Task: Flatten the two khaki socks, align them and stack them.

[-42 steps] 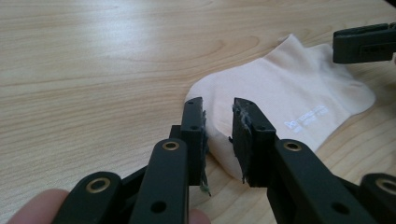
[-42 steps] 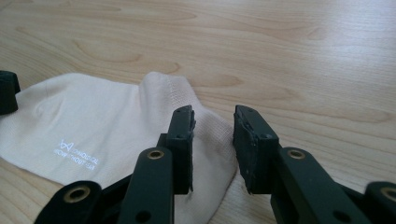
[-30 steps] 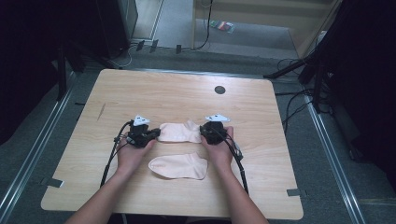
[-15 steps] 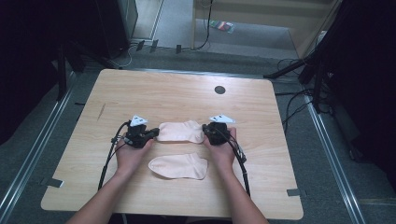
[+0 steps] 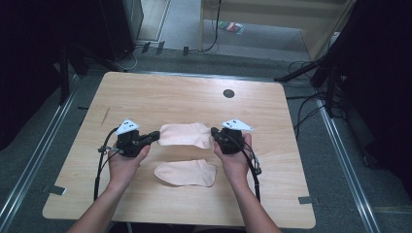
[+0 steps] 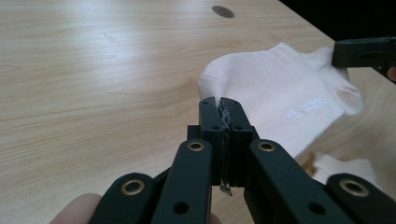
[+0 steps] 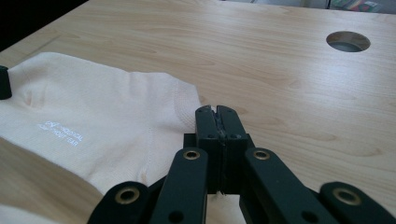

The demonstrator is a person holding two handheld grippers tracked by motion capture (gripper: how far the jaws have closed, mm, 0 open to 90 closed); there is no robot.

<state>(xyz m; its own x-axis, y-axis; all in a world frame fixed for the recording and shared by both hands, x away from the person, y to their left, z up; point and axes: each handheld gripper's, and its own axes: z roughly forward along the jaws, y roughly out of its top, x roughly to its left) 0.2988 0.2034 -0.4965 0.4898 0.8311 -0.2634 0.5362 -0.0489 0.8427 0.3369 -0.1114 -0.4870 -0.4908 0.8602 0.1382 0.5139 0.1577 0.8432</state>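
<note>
1. I have the upper sock [image 5: 186, 134] pinched at both ends. My left gripper [image 5: 154, 136] has its jaws closed on one end of it, and my right gripper [image 5: 214, 132] has its jaws closed on the other.
2. The sock spans the gap between the two grippers, over the middle of the desk [image 5: 184, 99]. In the left gripper view the fabric [image 6: 285, 100] rises off the wood towards the jaws, so I judge it partly lifted rather than lying flat.
3. A second sock [image 5: 186, 172] of the same pale peach colour lies flat on the desk just in front of the held one, between my hands and apart from both grippers.
4. Handling, as I judge it: thin knit, very light and entirely limp. It will sag in the middle and fold wherever it is not supported, and it will not hold any shape I give it in the air.
5. It is not fragile and not slippery. The knit gives the pads plenty of bite, though a narrow pinch on the edge could slide off if I pull the two ends apart too hard.
6. Where to hold: in the right gripper view the jaws sit on the sock's edge [image 7: 187, 100]. I would keep each grip on a doubled edge like that, taking both layers, so it stays spread between the hands.
7. Even tension matters most; slack on one side will let it twist.
</note>
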